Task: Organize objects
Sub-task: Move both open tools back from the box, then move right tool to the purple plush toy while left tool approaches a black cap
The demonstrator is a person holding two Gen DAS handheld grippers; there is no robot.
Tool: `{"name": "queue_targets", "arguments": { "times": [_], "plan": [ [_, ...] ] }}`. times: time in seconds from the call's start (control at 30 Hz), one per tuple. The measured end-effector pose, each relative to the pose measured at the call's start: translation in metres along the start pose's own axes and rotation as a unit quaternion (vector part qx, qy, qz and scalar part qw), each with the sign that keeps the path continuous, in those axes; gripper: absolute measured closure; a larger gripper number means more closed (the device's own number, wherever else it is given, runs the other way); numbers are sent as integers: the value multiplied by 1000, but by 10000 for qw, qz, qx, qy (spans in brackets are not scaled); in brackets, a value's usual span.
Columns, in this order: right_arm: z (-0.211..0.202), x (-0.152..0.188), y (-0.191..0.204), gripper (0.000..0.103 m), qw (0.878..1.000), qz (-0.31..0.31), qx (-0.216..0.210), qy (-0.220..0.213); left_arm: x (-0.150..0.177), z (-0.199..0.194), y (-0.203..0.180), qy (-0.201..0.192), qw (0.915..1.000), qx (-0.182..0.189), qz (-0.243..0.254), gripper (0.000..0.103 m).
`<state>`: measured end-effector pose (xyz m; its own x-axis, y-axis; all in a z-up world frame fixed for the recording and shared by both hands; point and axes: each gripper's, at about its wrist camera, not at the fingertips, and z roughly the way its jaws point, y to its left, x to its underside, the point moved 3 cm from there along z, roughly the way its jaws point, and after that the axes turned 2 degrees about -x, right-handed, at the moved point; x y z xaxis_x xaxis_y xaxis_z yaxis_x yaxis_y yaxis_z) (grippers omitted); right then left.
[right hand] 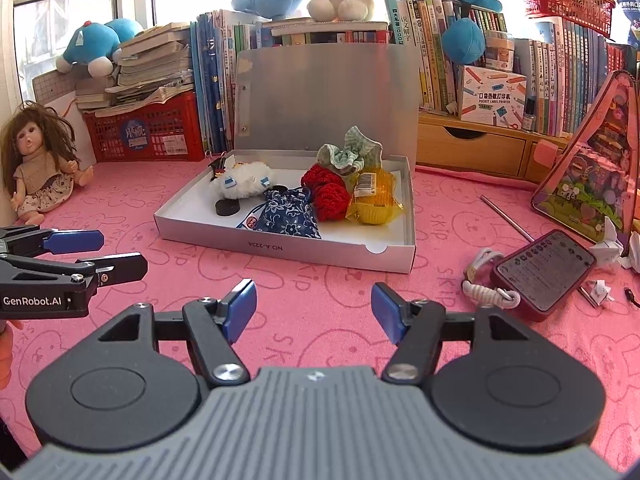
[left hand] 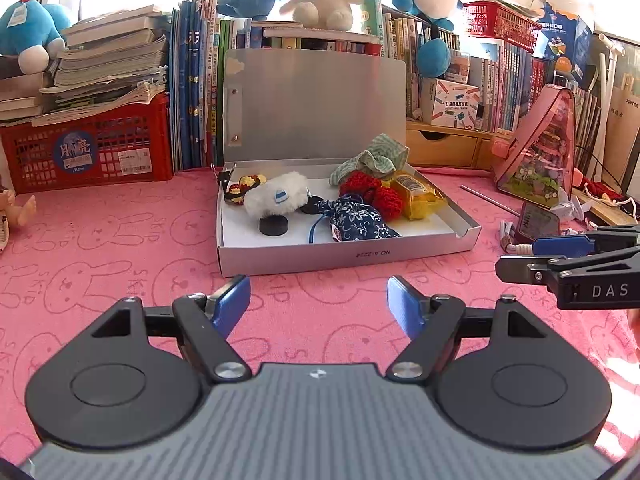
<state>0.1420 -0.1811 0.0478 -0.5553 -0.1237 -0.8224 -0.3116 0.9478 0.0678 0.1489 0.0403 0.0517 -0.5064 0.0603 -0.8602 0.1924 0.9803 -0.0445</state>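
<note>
A silver box [left hand: 344, 258] [right hand: 280, 246] with its lid up stands on the pink cloth. In it lie a white fluffy toy [left hand: 276, 198] [right hand: 244, 184], a blue floral pouch [left hand: 356, 220] [right hand: 288, 218], red crochet pieces [left hand: 374, 192] [right hand: 326, 194], a yellow packet [left hand: 418, 196] [right hand: 372, 198], a green striped cloth [left hand: 376, 160] [right hand: 348, 152] and a black disc [left hand: 273, 225] [right hand: 227, 208]. My left gripper [left hand: 319, 310] [right hand: 116, 254] is open and empty in front of the box. My right gripper [right hand: 313, 310] [left hand: 516, 254] is open and empty beside it.
A dark red device [right hand: 542, 274] [left hand: 536, 222] with a white cord lies right of the box, near a metal rod [right hand: 506, 216]. A pink triangular case [right hand: 596, 176] [left hand: 538, 148] stands far right. A doll [right hand: 38, 164] sits at the left. Books and red crates [left hand: 88, 152] line the back.
</note>
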Motion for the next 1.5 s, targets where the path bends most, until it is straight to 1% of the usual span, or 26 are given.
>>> {"name": "queue_targets", "arguments": {
  "times": [0.17,0.37,0.53,0.8,0.93,1.1,1.33,1.4,1.43,1.5],
  "plan": [
    [-3,10,2,27,9999,37,-85,76,11,-10,-5,55,9999,133,-5,23],
    [-8,22,3,27,9997,121,-171,135,24,-22,-13,15,9997,79,217,23],
    [-15,33,5,26,9994,130,-270,152,34,-34,-14,20,9995,118,287,23],
    [-25,46,14,24,9986,92,-519,91,52,-53,-13,3,9994,46,336,23],
    [-30,53,20,24,9980,44,-630,32,61,-64,-13,-89,9993,-53,352,23],
    [-37,64,31,20,9967,-82,-799,-66,73,-78,-10,-165,9994,-92,279,23],
    [-47,79,53,13,9938,-512,-962,-208,93,-91,-7,-248,9993,-244,142,22],
    [-48,82,60,11,9923,-625,-1044,-224,98,-95,-5,-305,9992,-243,107,19],
    [-49,83,62,10,9915,-679,-1082,-236,102,-98,-3,-331,9991,-238,87,16],
    [-50,86,68,7,9899,-776,-1153,-264,107,-101,0,-342,9991,-246,91,15]
  ]
}}
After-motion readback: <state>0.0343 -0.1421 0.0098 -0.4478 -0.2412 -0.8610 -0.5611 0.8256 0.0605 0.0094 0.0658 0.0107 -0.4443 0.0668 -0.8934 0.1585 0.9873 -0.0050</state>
